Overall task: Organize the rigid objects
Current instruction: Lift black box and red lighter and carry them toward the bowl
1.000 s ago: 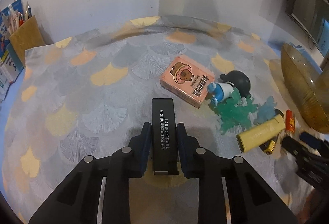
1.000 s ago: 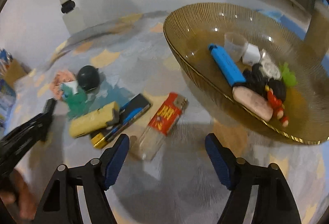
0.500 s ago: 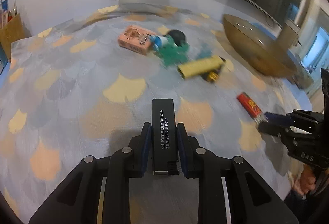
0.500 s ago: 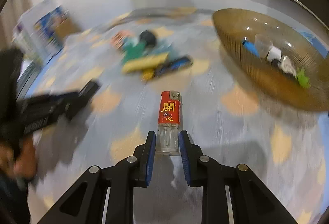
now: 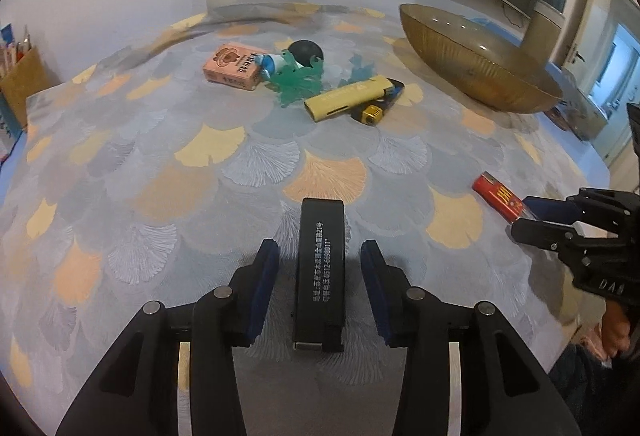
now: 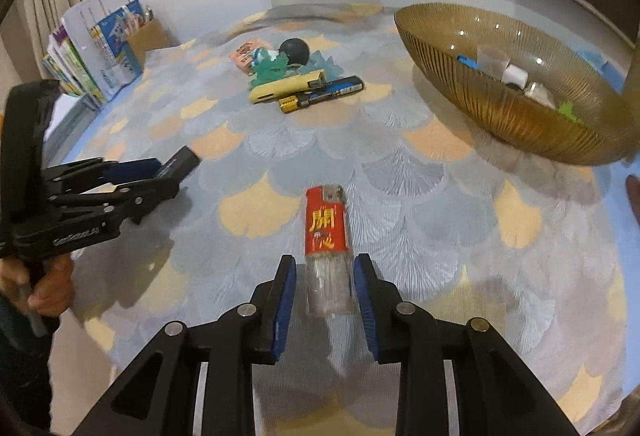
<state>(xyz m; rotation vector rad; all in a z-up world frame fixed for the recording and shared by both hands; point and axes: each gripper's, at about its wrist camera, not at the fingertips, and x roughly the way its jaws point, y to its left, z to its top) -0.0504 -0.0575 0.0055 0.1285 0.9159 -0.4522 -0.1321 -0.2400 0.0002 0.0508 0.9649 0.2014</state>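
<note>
My left gripper [image 5: 320,256] is open, its pads apart from the black lighter [image 5: 320,272] that lies on the tablecloth between them. My right gripper [image 6: 325,272] is open a little, with small gaps on both sides of the red lighter [image 6: 326,236], which lies on the cloth between its pads. The left gripper also shows in the right wrist view [image 6: 160,168], and the right gripper in the left wrist view [image 5: 532,212] beside the red lighter [image 5: 496,196].
An amber glass bowl [image 6: 500,108] holding several small items stands at the right. A yellow lighter [image 6: 286,86], a dark lighter [image 6: 324,92], a pink box [image 5: 234,67], a black ball [image 5: 306,52] and green toys lie at the far middle. Books [image 6: 92,48] stand at the left edge.
Both grippers have opened and let the black lighter and the red lighter rest on the cloth near the table's front. Half a second ago each was shut on its lighter.
</note>
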